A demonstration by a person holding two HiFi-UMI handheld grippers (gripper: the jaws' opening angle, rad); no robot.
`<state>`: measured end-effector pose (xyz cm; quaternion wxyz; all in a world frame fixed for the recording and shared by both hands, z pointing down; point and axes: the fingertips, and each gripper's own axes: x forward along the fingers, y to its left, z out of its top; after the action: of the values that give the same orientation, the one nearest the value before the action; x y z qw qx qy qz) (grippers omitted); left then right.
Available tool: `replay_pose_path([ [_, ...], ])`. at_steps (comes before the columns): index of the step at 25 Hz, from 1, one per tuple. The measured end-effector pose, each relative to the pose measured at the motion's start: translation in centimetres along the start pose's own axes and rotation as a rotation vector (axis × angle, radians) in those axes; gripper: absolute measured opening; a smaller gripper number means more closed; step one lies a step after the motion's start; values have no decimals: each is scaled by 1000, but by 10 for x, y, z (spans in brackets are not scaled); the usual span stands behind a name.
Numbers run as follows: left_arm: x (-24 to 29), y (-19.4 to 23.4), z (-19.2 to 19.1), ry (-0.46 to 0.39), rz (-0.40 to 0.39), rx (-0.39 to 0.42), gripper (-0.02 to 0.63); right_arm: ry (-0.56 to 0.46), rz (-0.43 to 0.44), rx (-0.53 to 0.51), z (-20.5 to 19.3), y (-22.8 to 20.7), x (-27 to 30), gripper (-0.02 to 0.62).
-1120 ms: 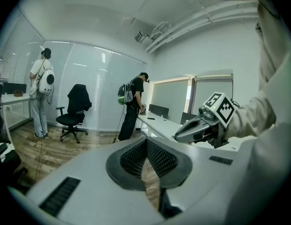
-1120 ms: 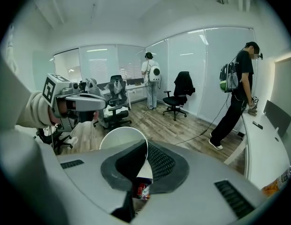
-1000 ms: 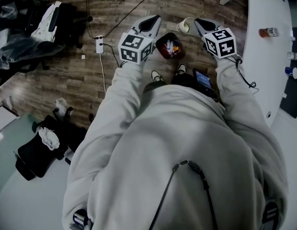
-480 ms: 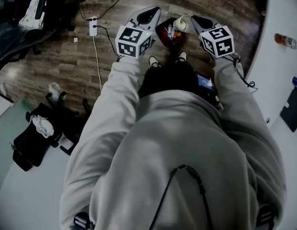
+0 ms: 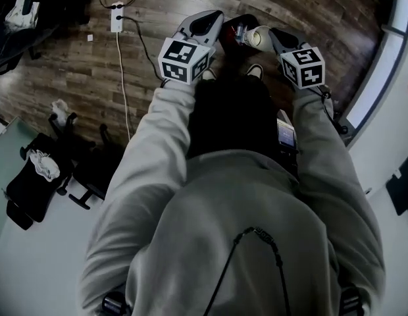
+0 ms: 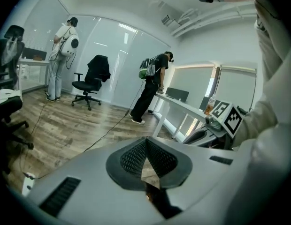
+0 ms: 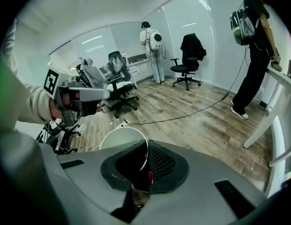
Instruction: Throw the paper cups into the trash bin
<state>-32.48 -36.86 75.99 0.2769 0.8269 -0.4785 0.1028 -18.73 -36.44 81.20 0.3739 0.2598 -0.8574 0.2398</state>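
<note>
The right gripper [image 7: 145,150] has its jaws closed down to a narrow gap on the thin wall of a white paper cup [image 7: 118,137]. The rim runs between the two pads, and the pad on the inner side appears to sit inside the cup's mouth. The rest of the cup sticks out sideways from the jaws toward the other gripper, with its round opening turned up toward that gripper's camera. In the head view the same cup [image 5: 257,37] juts from the tips of the right gripper [image 5: 272,36] toward the left gripper [image 5: 204,24]. There it overlaps the near edge of the dark trash bin [image 5: 228,33], which stands on the wooden floor [image 5: 158,5] in the gap between the two sets of jaws, just ahead of the person's shoes. Something small and pale lies inside the bin beside the cup; what it is cannot be made out. The left gripper [image 6: 146,145] has its jaws brought together, the ribbed pads meeting at the tips with nothing caught between them. Only a sliver of floor shows through the wedge behind the tips. A power strip [image 5: 116,9] with its cable lies on the floor well out to the left of the left jaws.
</note>
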Motion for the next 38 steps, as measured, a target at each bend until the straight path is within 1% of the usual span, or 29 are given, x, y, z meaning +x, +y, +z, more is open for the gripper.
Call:
replay_pose_path([
  [6, 25, 15, -75, 69, -7, 2, 5, 47, 23, -18, -60, -8, 41, 32],
  [10, 39, 18, -125, 124, -22, 45, 5, 73, 6, -15, -96, -17, 73, 32],
  [11, 43, 21, -136, 124, -17, 30, 5, 81, 0, -20, -103, -18, 81, 32],
  [14, 60, 33, -163, 106, 10, -57, 5, 106, -17, -43, -124, -25, 108, 32],
  [15, 67, 35, -171, 110, 8, -69, 5, 112, -25, -46, -130, -29, 117, 32],
  [16, 72, 35, -179, 123, -4, -67, 5, 117, -33, -44, -137, -32, 125, 32],
  [18, 78, 33, -194, 169, -50, -30, 5, 129, -38, -35, -153, -36, 139, 32],
  [20, 84, 38, -203, 194, -80, 24, 5, 141, -35, -42, -168, -42, 157, 32],
  [22, 89, 50, -210, 191, -74, 41, 5, 152, -42, -59, -180, -49, 176, 32],
  [24, 94, 59, -217, 174, -64, 20, 5, 165, -51, -61, -193, -53, 191, 32],
  [27, 102, 64, -216, 125, -53, -35, 5, 162, -54, -42, -202, -62, 207, 32],
  [30, 107, 64, -219, 110, -51, -33, 5, 165, -49, -51, -209, -66, 216, 32],
  [32, 108, 64, -222, 110, -48, -39, 5, 164, -35, -45, -211, -66, 217, 32],
  [34, 105, 64, -223, 101, -42, -71, 5, 162, 0, -14, -214, -65, 216, 34],
  [35, 104, 64, -222, 96, -35, -84, 5, 163, 14, 2, -216, -65, 215, 49],
  [36, 102, 66, -221, 93, -24, -88, 5, 163, 20, 15, -218, -65, 214, 79],
  [38, 101, 68, -217, 87, -7, -94, 5, 157, 9, 32, -217, -69, 206, 83],
])
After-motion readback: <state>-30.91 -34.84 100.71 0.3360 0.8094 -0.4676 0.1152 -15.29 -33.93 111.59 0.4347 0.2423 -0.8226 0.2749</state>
